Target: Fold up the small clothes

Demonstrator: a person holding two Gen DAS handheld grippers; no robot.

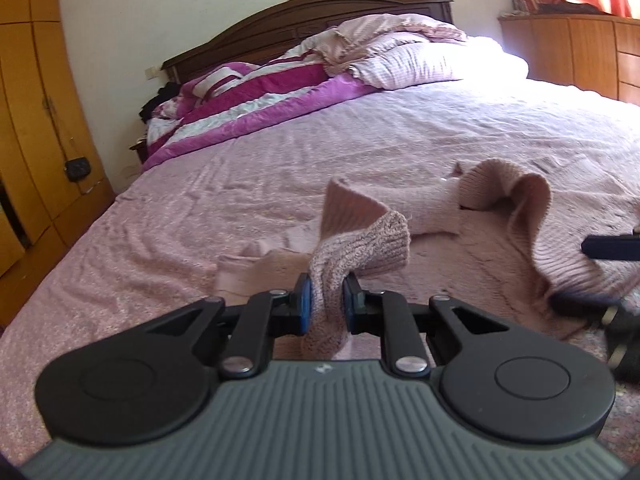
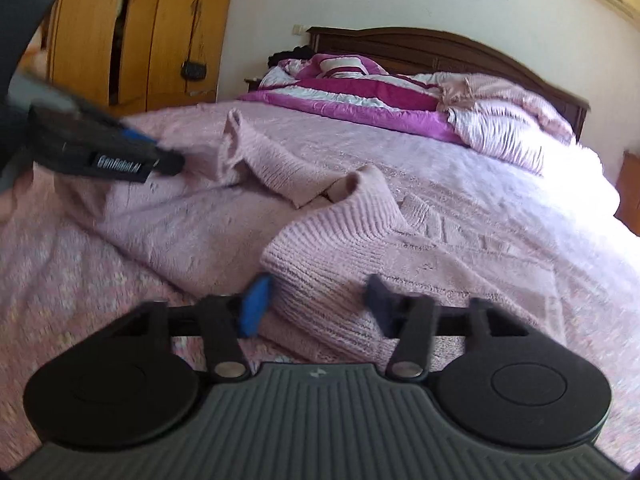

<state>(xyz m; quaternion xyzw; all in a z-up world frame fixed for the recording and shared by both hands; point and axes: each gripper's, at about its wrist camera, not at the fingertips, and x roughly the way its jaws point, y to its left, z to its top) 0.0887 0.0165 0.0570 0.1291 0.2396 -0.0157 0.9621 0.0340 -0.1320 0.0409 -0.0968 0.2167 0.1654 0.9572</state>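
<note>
A pink knit sweater (image 2: pixel 320 220) lies crumpled on a pink bedspread (image 2: pixel 500 240). The right gripper (image 2: pixel 316 306) straddles a raised fold of it, fingers on either side; whether the pads press the knit is unclear through blur. The left gripper (image 2: pixel 160 160), blurred, reaches in from the left at the sweater's far edge. A magenta quilt (image 2: pixel 360 96) is heaped below the dark headboard (image 2: pixel 440 48); a wardrobe (image 2: pixel 140 28) stands left.

Your left gripper (image 1: pixel 325 300) is clamped tight on knit fabric, tilted downward; your right gripper (image 2: pixel 316 306) (blurred) stands half-open, jaws straddling a fold, also angled down.
</note>
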